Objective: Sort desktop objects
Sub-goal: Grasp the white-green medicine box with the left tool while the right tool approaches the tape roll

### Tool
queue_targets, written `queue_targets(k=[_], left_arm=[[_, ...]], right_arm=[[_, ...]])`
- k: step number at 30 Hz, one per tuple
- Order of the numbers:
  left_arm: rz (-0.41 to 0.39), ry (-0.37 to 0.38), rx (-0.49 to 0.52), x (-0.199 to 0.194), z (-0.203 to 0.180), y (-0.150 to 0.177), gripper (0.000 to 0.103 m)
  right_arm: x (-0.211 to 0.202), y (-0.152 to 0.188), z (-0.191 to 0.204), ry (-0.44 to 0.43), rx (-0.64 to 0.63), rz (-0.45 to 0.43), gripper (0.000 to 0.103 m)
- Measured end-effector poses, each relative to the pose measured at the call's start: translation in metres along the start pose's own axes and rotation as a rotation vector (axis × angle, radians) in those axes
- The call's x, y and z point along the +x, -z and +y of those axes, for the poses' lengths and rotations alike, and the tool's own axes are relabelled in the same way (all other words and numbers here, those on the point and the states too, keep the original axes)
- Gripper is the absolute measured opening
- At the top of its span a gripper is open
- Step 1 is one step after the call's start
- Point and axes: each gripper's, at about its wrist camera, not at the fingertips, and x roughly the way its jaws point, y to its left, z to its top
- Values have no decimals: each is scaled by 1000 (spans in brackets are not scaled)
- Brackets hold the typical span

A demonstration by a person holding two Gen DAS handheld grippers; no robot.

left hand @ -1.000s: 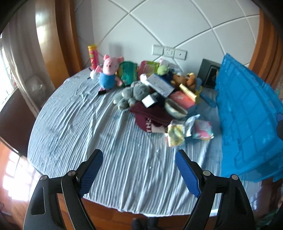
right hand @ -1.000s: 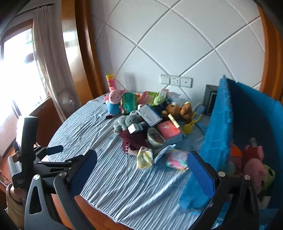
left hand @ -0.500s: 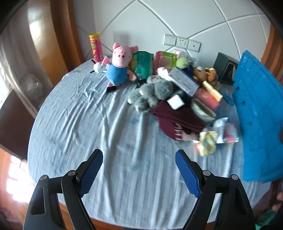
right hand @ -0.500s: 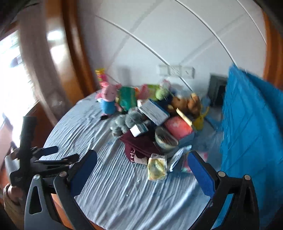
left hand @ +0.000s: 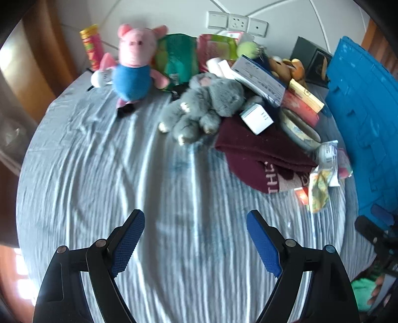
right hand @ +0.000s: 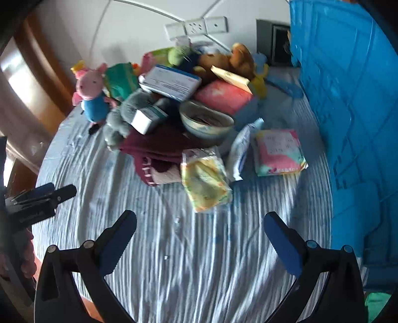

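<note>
A heap of objects lies at the far side of a round table with a striped grey cloth. It holds a pink pig plush, a grey plush, a maroon cloth, a bowl, boxes and snack packets. My left gripper is open and empty above bare cloth, short of the grey plush. My right gripper is open and empty just short of a yellow packet. A pink packet lies to its right.
A blue fabric bin stands at the table's right edge, also in the left wrist view. A red can stands at the back left. A wall with sockets is behind the heap. The left gripper's tips show in the right wrist view.
Both grippers have moved forward over the table toward the heap, which now looks larger. Both stay open and empty.
</note>
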Motion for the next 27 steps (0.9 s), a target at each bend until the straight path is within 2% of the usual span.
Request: queue_targets(k=[6, 9, 13, 19, 20, 22, 24, 25, 27], left_arm=[[-30, -4, 60, 28, -33, -49, 84], [-15, 9, 88, 46, -52, -71, 84], [-1, -1, 144, 68, -76, -89, 84], [53, -21, 141, 102, -86, -106, 84], [54, -23, 133, 104, -84, -105, 82], [58, -27, 116, 107, -78, -105, 69], [62, -31, 99, 110, -73, -105, 51], [64, -33, 90, 111, -70, -105, 48], [67, -36, 73, 115, -65, -105, 48]], right_arm=[[13, -35, -19, -12, -5, -15, 103], [24, -52, -26, -14, -18, -13, 103], [40, -74, -35, -17, -36, -5, 103], [63, -99, -44, -28, -62, 11, 103], [68, -101, -45, -31, -67, 14, 103], [77, -106, -46, -37, -77, 25, 103], [87, -110, -45, -43, -93, 39, 103], [93, -112, -44, -47, -104, 47, 103], [103, -117, -42, -51, -122, 59, 103]])
